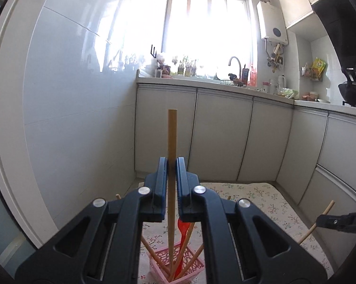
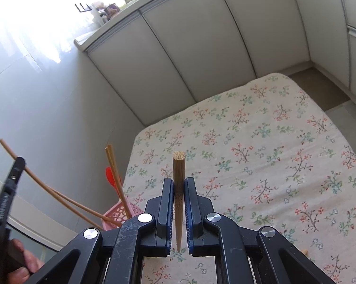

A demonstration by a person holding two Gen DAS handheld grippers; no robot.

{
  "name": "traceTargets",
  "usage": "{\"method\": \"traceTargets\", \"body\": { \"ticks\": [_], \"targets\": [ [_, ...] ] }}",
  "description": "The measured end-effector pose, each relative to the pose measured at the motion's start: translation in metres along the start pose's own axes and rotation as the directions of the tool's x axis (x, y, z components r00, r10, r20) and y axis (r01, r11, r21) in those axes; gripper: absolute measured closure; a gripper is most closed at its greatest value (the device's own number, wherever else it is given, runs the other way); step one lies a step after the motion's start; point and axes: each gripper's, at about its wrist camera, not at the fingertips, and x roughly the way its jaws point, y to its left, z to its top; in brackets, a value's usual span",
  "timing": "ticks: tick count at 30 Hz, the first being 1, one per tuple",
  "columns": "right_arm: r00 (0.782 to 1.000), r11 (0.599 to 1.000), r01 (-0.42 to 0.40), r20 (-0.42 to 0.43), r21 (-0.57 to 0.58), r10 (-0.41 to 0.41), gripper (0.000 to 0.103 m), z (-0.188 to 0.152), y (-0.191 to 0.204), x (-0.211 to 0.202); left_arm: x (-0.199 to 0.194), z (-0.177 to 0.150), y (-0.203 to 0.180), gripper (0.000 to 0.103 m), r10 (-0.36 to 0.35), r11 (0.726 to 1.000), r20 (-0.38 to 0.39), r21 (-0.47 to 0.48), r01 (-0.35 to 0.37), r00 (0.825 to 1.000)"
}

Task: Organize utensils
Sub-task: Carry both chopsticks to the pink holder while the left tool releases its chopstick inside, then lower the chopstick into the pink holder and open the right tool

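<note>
My left gripper point(image 1: 171, 163) is shut on a wooden chopstick point(image 1: 172, 137) that stands upright, its lower end down in a pink basket point(image 1: 192, 268). The basket holds several more chopsticks and a red plastic spoon point(image 1: 182, 236). My right gripper point(image 2: 178, 184) is shut on another wooden chopstick point(image 2: 178, 165), held above the flowered tablecloth point(image 2: 260, 146). In the right wrist view the pink basket point(image 2: 118, 213) sits at the table's left edge with the red spoon point(image 2: 111, 176) and chopsticks in it, and the left gripper's side point(image 2: 9, 189) shows beside it.
Grey kitchen cabinets point(image 1: 223, 137) run along the far side and the right. A glossy white wall point(image 1: 83, 94) stands to the left. The counter carries a sink tap point(image 1: 234, 64), bottles and a black wok point(image 1: 352, 92). The right gripper's tip with its chopstick point(image 1: 324, 213) shows at right.
</note>
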Motion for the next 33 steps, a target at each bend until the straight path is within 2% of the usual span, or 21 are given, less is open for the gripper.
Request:
{"method": "traceTargets", "body": {
  "ticks": [6,9,11,13,18,22,24,30,32,33],
  "targets": [
    [1.000,1.000,0.007,-0.002,0.009,-0.007,0.095,0.000,-0.005,-0.002,0.022,-0.028,-0.006,0.095,0.006,0.999,-0.091,0.050,-0.002,0.996],
    [1.000,1.000,0.007,-0.008,0.009,-0.007,0.095,0.001,-0.006,-0.001,0.029,-0.037,-0.011,0.095,-0.010,0.997,-0.160,0.074,0.022,0.987],
    [1.000,1.000,0.003,-0.011,0.005,-0.003,0.095,0.001,-0.005,-0.001,0.030,-0.036,-0.012,0.086,-0.027,0.997,-0.204,0.060,0.040,0.979],
    [1.000,1.000,0.000,-0.011,-0.001,0.000,0.095,0.001,-0.003,-0.001,0.025,-0.032,-0.010,0.065,-0.030,0.998,-0.234,0.041,0.040,0.972],
    [1.000,0.999,-0.027,0.014,-0.023,0.027,0.095,0.005,0.005,-0.011,0.007,-0.018,0.004,0.042,-0.042,0.999,-0.300,-0.030,0.034,0.953],
    [0.995,0.996,-0.073,0.058,-0.056,0.076,0.095,0.010,0.018,-0.028,-0.003,-0.011,0.012,0.027,-0.025,0.999,-0.390,-0.028,0.016,0.921],
    [0.992,0.993,-0.093,0.079,-0.075,0.099,0.095,0.013,0.027,-0.034,-0.007,-0.010,0.015,0.025,0.003,1.000,-0.418,-0.008,-0.007,0.908],
    [0.982,0.982,-0.163,0.082,-0.091,0.170,0.095,0.023,0.054,-0.028,-0.008,-0.019,0.030,0.019,0.071,0.997,-0.525,0.035,-0.062,0.848],
    [0.980,0.979,-0.174,0.077,-0.103,0.182,0.095,0.023,0.064,-0.023,-0.006,-0.028,0.040,0.019,0.091,0.996,-0.560,0.040,-0.082,0.824],
    [0.980,0.978,-0.173,0.075,-0.113,0.182,0.095,0.023,0.069,-0.019,-0.003,-0.032,0.045,0.019,0.103,0.994,-0.583,0.043,-0.096,0.806]
  ]
}}
